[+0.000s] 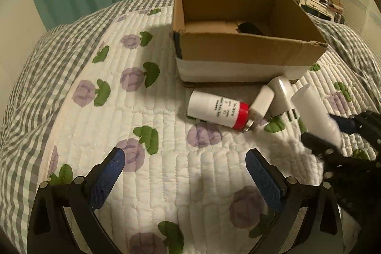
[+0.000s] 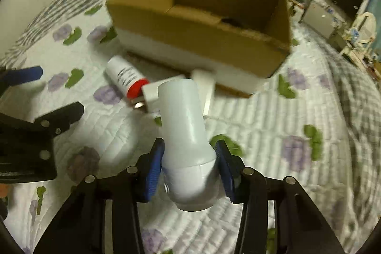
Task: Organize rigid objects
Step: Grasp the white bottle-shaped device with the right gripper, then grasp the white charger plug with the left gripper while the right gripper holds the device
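On the floral quilt (image 1: 166, 158) stood an open cardboard box (image 1: 238, 49) holding one dark item (image 1: 248, 28), while the right gripper (image 2: 189, 170) clamped a white plastic bottle (image 2: 184, 132) above a red-capped bottle (image 1: 218, 108) and two white plug adapters (image 1: 262, 102), and the left gripper (image 1: 184, 177) gaped empty.

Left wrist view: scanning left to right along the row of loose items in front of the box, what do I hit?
Red-capped white bottle → small white charger → white plug adapter → white tube, held in the right gripper.
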A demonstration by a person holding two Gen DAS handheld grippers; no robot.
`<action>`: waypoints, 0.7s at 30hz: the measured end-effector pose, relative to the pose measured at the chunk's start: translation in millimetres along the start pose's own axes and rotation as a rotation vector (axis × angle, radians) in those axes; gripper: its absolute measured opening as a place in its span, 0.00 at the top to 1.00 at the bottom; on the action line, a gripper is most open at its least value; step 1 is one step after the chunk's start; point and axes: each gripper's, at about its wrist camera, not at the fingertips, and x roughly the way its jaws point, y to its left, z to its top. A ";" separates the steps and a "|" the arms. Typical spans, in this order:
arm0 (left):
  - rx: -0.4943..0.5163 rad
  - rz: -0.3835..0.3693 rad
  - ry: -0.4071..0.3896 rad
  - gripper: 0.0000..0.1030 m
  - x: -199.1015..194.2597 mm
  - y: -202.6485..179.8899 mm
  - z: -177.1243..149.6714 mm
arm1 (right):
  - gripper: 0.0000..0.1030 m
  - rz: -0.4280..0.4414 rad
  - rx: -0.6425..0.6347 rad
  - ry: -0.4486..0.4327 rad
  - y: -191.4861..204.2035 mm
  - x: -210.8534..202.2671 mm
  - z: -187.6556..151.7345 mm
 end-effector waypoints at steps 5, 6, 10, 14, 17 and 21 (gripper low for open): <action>0.022 -0.018 -0.031 0.00 -4.0 -19.9 10.6 | 0.58 -0.019 0.076 -0.010 -36.1 -20.0 9.1; 0.023 -0.030 -0.033 0.00 -3.8 -26.9 14.1 | 0.58 -0.042 0.087 -0.003 -47.7 -22.2 11.7; 0.016 -0.070 -0.045 0.00 -0.4 -52.8 25.1 | 0.58 -0.093 0.118 0.021 -78.1 -16.8 15.5; 0.013 -0.078 -0.047 0.01 6.7 -78.6 32.4 | 0.58 -0.112 0.135 0.024 -100.6 -8.0 24.7; 0.018 -0.076 -0.021 0.12 18.3 -96.3 37.1 | 0.58 -0.098 0.143 0.022 -111.0 -1.2 28.6; 0.007 -0.106 -0.002 0.22 30.3 -113.2 41.2 | 0.58 -0.060 0.159 0.010 -121.1 8.3 30.9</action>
